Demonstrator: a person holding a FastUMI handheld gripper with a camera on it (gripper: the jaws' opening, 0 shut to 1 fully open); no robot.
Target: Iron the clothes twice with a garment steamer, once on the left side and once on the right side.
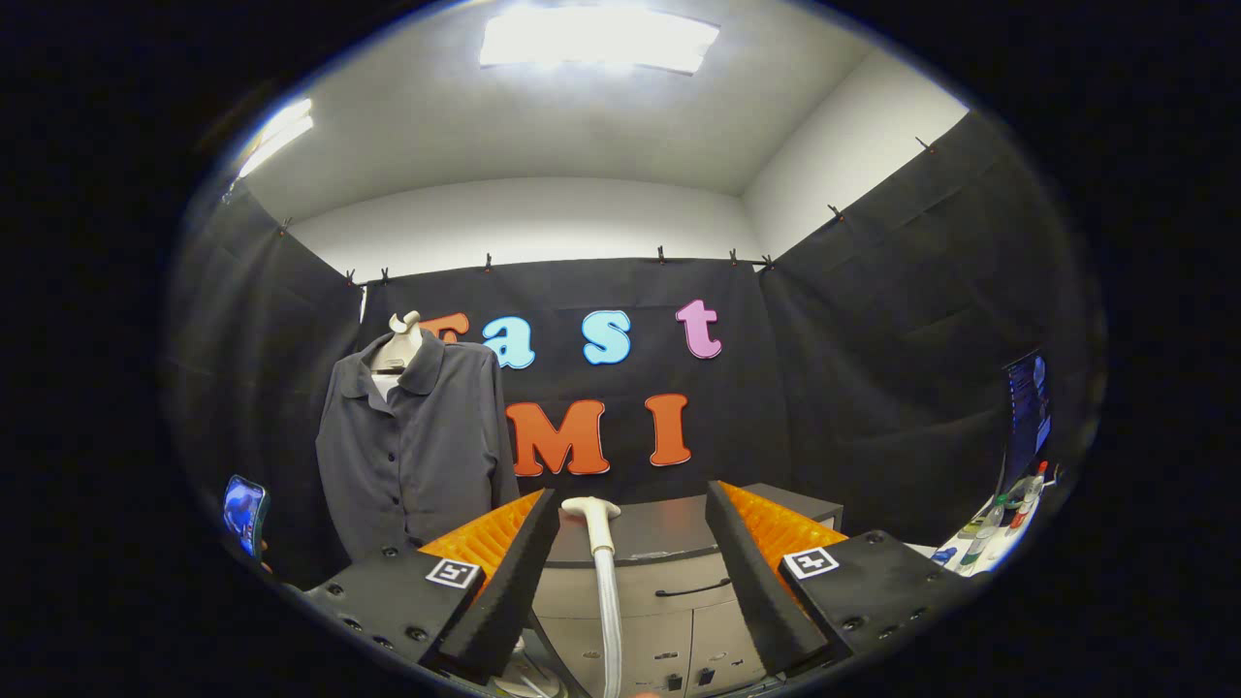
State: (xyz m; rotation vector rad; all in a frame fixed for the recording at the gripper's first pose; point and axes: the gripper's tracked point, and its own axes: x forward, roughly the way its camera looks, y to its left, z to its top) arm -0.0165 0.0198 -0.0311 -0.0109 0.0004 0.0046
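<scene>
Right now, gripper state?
Gripper: open, holding nothing; steamer head stands between its fingers, untouched.

White steamer head (pixel 591 511) upright between open fingers — grey shirt (pixel 417 446) hanging beyond-left.

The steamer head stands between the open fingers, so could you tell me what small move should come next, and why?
Probably close the gripper on the steamer head: its fingers stand open on either side of it, touching nothing, and the grey shirt hangs beyond, unreached.
</scene>
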